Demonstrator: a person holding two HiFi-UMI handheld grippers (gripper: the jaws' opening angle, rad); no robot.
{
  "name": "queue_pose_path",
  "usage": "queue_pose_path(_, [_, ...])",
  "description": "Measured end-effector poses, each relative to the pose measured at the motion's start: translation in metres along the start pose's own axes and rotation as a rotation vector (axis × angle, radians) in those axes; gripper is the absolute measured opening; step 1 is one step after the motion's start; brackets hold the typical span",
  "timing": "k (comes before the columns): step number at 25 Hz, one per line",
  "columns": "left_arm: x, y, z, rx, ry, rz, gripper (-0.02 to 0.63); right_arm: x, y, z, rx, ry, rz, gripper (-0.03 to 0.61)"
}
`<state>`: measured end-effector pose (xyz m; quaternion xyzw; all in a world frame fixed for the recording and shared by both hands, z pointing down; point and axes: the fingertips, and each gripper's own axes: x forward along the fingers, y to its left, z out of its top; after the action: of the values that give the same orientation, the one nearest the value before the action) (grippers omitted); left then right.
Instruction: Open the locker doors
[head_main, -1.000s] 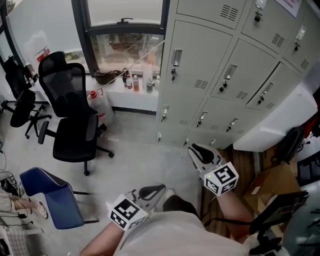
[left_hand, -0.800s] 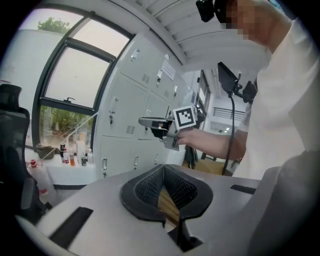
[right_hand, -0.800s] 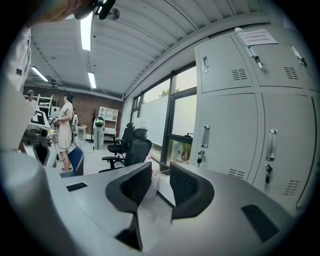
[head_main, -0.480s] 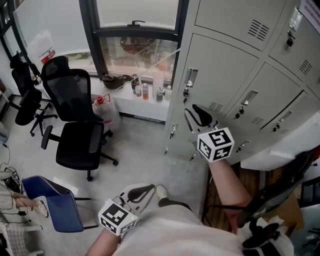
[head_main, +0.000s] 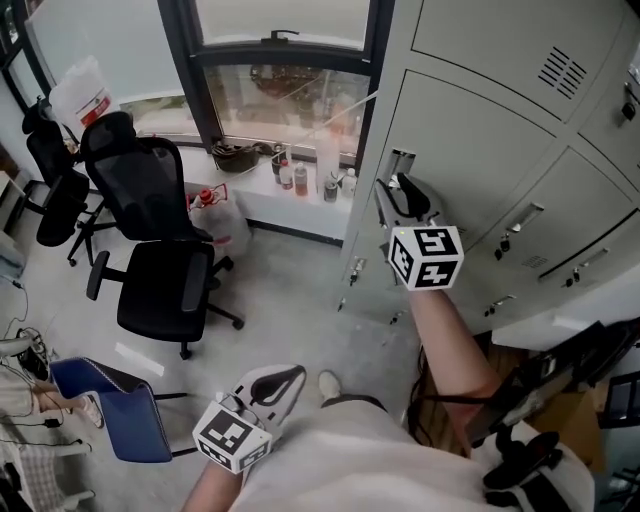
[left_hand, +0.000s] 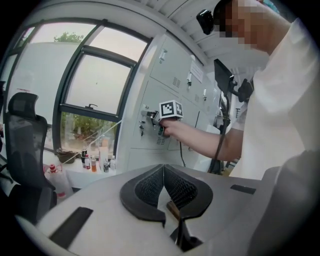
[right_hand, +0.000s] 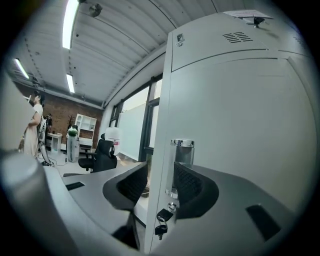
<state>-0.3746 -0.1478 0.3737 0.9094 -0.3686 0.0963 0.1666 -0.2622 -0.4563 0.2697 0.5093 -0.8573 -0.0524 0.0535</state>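
Label (right_hand: 179, 38) on upper locker door (right_hand: 215, 50) is illegibly small.

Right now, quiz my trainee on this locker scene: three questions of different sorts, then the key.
1. True or false: the left tongs are shut and empty.
2. What stands between the right tongs? A. a bottle B. the locker door's chrome handle C. a chair arm
3. In a word: what hangs just below that handle?

Key:
1. True.
2. B. The right tongs have just been opening and stand apart, with the handle between them and not gripped.
3. Keys, hanging from the lock.
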Motion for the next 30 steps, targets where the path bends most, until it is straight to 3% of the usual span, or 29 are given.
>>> queue_pose_path(16, [-0.018, 0.028, -0.002, -0.034, -0.021, 0.054, 0.012, 0.028, -0.003, -0.006, 0.070, 0.006, -0.089, 0.123])
queue_pose_path(30, [-0.041, 0.002, -0.017, -0.005, -0.029, -0.032, 0.012, -0.047, 0.031, -0.006, 0.068, -0.004, -0.125, 0.123])
